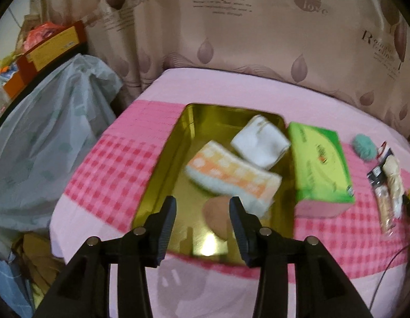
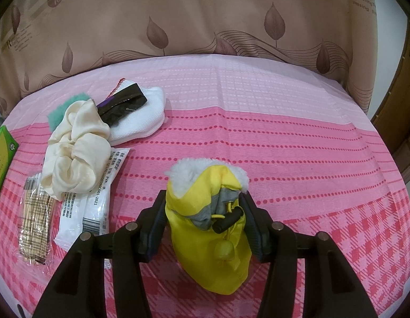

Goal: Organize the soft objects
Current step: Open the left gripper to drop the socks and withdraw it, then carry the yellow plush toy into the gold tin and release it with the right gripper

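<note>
In the left wrist view a gold tin box (image 1: 162,164) sits on the pink cloth. In it lie a folded white cloth (image 1: 260,143), an orange checked towel (image 1: 231,177) and a brown puff (image 1: 218,217). My left gripper (image 1: 202,212) is open and empty, just above the tin's near end over the puff. In the right wrist view my right gripper (image 2: 202,206) is shut on a yellow pouch with white fleece trim (image 2: 207,217), held just above the cloth.
A green tissue box (image 1: 321,164) stands right of the tin. A cream scrunchie (image 2: 75,143), teal puff (image 2: 67,106), white pad with a dark pouch (image 2: 141,116), sachets (image 2: 91,204) and a stick packet (image 2: 35,228) lie left of the right gripper. A curtain hangs behind.
</note>
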{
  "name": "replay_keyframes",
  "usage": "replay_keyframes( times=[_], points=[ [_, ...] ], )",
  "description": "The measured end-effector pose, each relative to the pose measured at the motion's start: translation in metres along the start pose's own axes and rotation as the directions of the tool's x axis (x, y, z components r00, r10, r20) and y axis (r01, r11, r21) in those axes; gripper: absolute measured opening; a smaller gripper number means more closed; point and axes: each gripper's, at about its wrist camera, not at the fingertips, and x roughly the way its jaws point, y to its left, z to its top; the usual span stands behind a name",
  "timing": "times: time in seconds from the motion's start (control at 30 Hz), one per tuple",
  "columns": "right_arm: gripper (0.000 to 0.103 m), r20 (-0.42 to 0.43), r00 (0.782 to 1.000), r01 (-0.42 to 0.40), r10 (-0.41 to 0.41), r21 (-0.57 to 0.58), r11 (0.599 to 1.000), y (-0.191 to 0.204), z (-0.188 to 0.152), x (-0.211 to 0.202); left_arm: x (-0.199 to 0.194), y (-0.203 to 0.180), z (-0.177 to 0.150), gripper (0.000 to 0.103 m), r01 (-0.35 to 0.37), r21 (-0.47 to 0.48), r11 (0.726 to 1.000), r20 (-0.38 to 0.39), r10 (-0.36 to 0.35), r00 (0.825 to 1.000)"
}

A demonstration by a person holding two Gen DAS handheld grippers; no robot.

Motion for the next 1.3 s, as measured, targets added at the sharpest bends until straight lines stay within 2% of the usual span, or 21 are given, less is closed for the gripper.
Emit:
replay_keyframes(
  times=[0.2, 0.33, 0.47, 0.73, 1.07, 1.3],
  points=[
    [0.052, -0.004, 1.000, -0.002, 0.002, 0.004, 1.000, 0.003, -0.002, -0.001, -0.002, 0.033, -0.019, 0.042, -0.015, -0.078, 0.997, -0.002, 0.015, 1.000],
    [0.052, 0.000, 1.000, 0.006, -0.006, 0.003, 1.000, 0.005, -0.005, -0.003, -0.006, 0.046, -0.019, 0.042, 0.017, -0.132, 0.991, 0.018, -0.015, 1.000],
    [0.042, 0.006, 1.000, 0.019, -0.019, -0.002, 1.000, 0.009, -0.007, -0.005, -0.008, 0.044, -0.019, 0.042, 0.004, -0.126, 0.992, 0.028, -0.001, 1.000],
    [0.038, 0.011, 0.998, 0.059, -0.059, -0.008, 0.998, 0.022, -0.009, -0.014, 0.004, 0.057, -0.022, 0.043, -0.026, -0.177, 0.984, -0.019, 0.023, 1.000],
    [0.037, 0.057, 0.998, -0.004, 0.008, -0.073, 0.997, 0.070, 0.000, -0.054, 0.003, 0.074, -0.025, 0.042, -0.047, -0.251, 0.967, -0.021, 0.044, 0.999],
    [0.037, 0.071, 0.992, -0.091, 0.103, -0.152, 0.984, 0.117, 0.012, -0.076, 0.001, 0.078, -0.025, 0.042, -0.054, -0.276, 0.960, -0.016, 0.052, 0.999]
  ],
)
